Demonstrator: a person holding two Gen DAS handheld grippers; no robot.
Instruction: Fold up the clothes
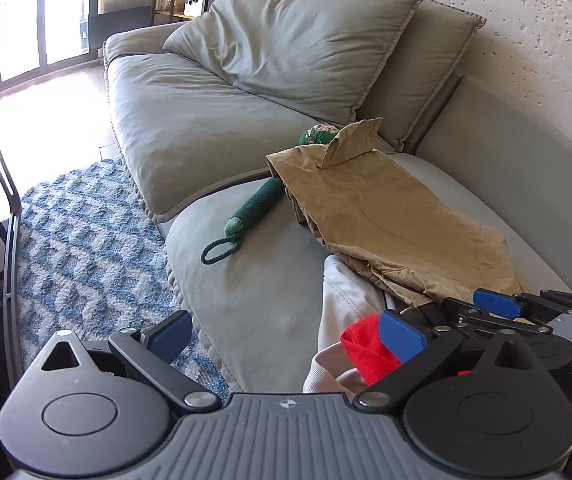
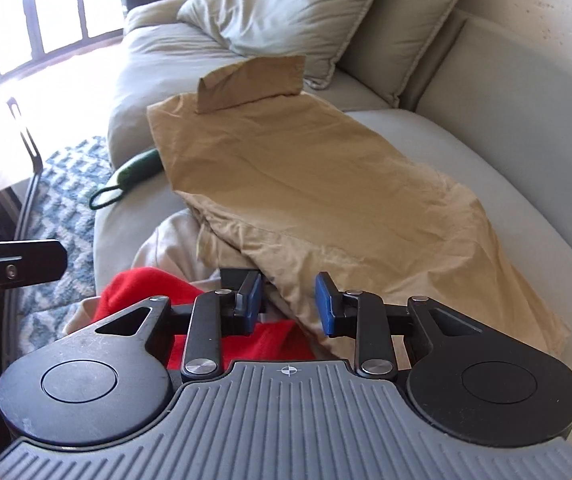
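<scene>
A tan garment [image 1: 381, 216] lies spread on the grey sofa seat [image 1: 258, 292]; it also shows in the right wrist view [image 2: 305, 184]. A white garment [image 1: 341, 304] and a red cloth [image 1: 365, 348] lie at its near end. My left gripper [image 1: 286, 336] is wide open above the seat's front, its right finger beside the red cloth. My right gripper [image 2: 289, 304] is open, its jaws either side of the tan garment's near edge, over the red cloth [image 2: 142, 288]. It shows in the left wrist view [image 1: 449, 320] too.
A green knitted toy with a loop [image 1: 246, 216] lies on the seat left of the tan garment. Big grey cushions [image 1: 297, 48] lean at the sofa's back. A blue and white rug [image 1: 86, 232] covers the floor. A dark-framed table [image 1: 2, 200] stands left.
</scene>
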